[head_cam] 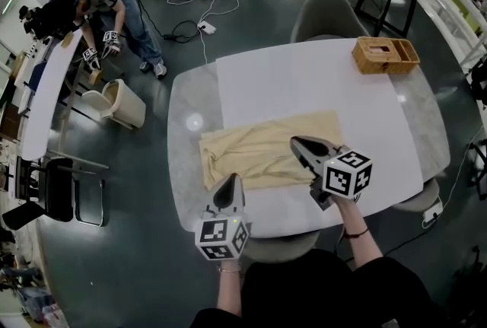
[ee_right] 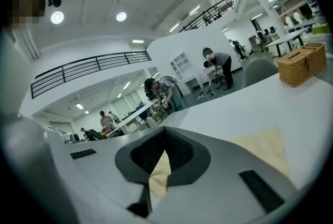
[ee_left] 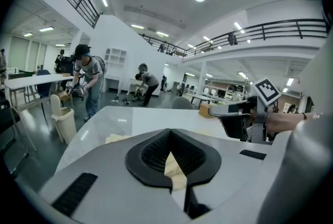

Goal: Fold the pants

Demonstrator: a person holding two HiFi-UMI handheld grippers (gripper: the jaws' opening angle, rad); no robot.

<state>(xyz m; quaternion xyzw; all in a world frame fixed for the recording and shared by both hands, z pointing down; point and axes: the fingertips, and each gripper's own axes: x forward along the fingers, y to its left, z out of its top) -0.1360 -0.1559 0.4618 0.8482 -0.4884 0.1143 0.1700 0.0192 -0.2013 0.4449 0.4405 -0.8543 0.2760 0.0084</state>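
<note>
Left gripper [ee_left: 169, 134] and right gripper [ee_right: 165, 132] show jaws together, empty; head view alone shows whole pants [head_cam: 259, 151] flat on table [head_cam: 304, 83].

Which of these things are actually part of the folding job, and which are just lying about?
Part of the job: beige cloth pants; left gripper; right gripper; white table beneath.
Just lying about: woven wicker box; cream waste bin; grey chair.
</note>
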